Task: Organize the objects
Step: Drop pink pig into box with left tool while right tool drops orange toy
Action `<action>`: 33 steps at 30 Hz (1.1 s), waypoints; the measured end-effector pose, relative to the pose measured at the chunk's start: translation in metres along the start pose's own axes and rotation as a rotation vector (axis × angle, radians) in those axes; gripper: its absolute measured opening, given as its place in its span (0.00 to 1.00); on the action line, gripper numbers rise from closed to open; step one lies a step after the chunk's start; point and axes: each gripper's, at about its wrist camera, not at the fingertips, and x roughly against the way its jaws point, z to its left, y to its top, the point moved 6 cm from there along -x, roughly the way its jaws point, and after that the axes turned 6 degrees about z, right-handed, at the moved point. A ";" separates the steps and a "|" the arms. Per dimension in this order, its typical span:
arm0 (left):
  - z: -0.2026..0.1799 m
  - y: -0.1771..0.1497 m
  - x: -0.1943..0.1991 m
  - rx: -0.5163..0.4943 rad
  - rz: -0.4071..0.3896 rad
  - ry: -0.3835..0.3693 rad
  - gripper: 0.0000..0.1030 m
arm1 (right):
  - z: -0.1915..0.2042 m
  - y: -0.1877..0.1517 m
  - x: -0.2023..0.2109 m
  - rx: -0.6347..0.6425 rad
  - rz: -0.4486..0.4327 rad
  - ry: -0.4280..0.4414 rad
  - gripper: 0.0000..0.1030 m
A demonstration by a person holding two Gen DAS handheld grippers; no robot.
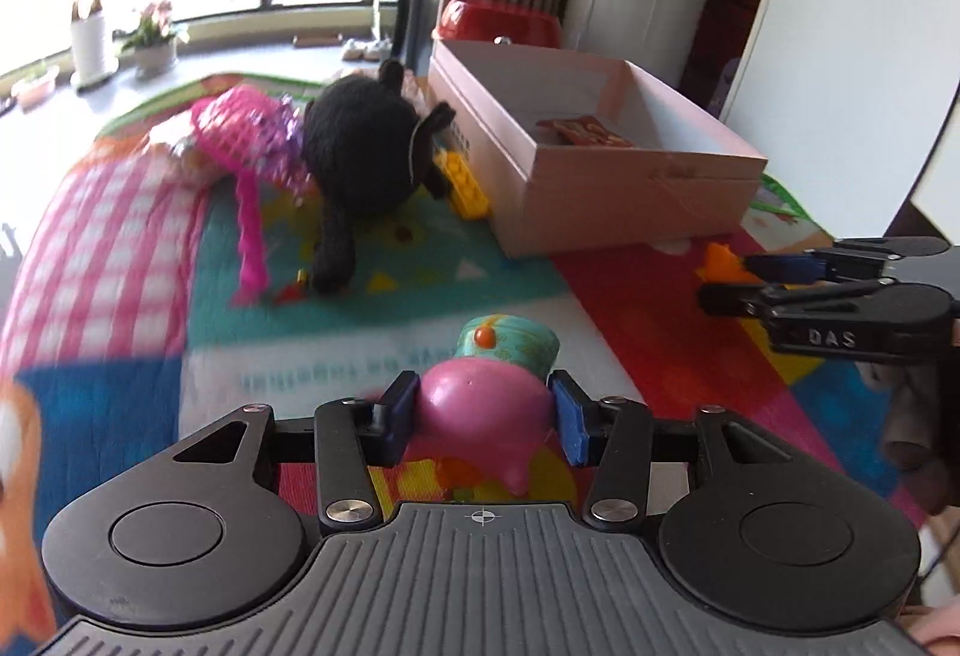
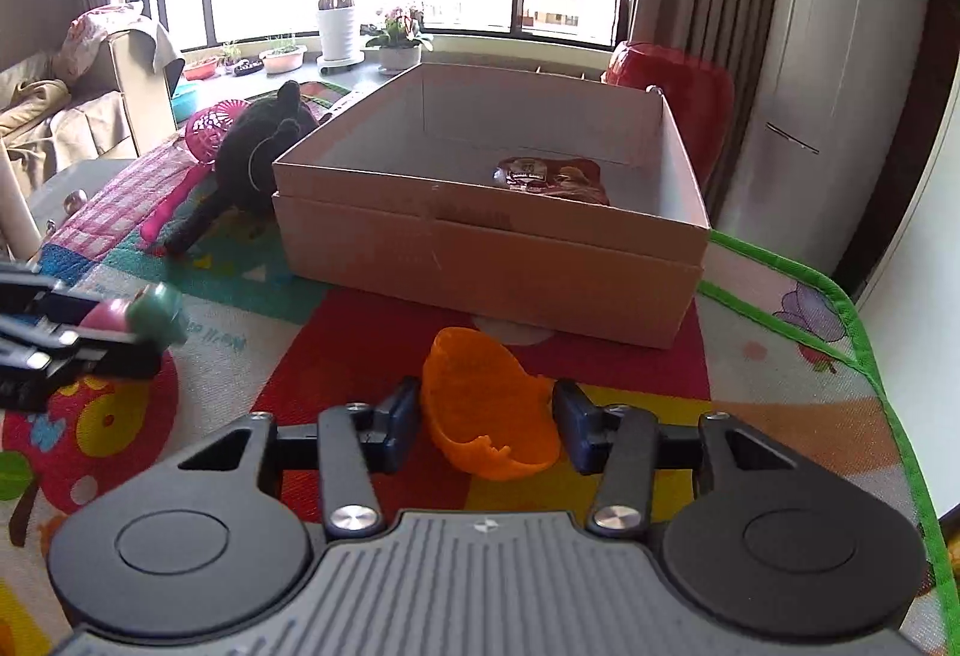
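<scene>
My left gripper [image 1: 483, 416] is shut on a pink and teal toy figure [image 1: 480, 416], held above the colourful play mat [image 1: 630, 308]; the toy also shows in the right wrist view [image 2: 141, 317]. My right gripper [image 2: 485, 416] is shut on an orange plastic toy [image 2: 489, 404], in front of the open cardboard box [image 2: 480, 260]. The right gripper appears at the right of the left wrist view [image 1: 720, 278] with the orange toy [image 1: 717, 260]. The box [image 1: 600, 200] holds a red snack packet [image 2: 552, 179].
A black plush toy [image 1: 360, 164], a pink net basket [image 1: 246, 128] and a yellow brick [image 1: 465, 182] lie left of the box. A red container [image 2: 672, 80] stands behind it. Plant pots [image 2: 336, 32] line the window sill. A sofa [image 2: 72, 116] is at far left.
</scene>
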 end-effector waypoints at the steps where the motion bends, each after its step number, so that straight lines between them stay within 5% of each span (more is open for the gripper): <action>1: -0.001 -0.005 0.006 0.016 0.003 -0.002 0.50 | 0.000 -0.001 0.004 0.000 -0.001 0.007 0.46; 5: -0.012 -0.017 0.026 0.012 0.013 -0.021 0.50 | 0.000 -0.004 0.030 0.007 -0.022 0.052 0.46; 10: -0.032 0.013 0.041 -0.046 -0.063 -0.035 0.50 | -0.014 -0.004 0.072 0.006 -0.094 0.035 0.46; 20: -0.069 0.141 0.042 -0.163 -0.314 0.023 0.50 | -0.039 -0.001 0.102 -0.052 -0.157 -0.027 0.46; 24: -0.072 0.178 -0.004 -0.117 -0.292 -0.052 0.51 | -0.041 -0.001 0.099 -0.078 -0.151 -0.030 0.46; 27: -0.068 0.178 -0.041 -0.093 -0.233 -0.048 0.52 | -0.043 -0.001 0.098 -0.086 -0.147 -0.040 0.46; 33: -0.048 0.153 -0.029 -0.077 -0.322 -0.063 0.52 | -0.050 0.006 0.091 -0.094 -0.138 -0.054 0.46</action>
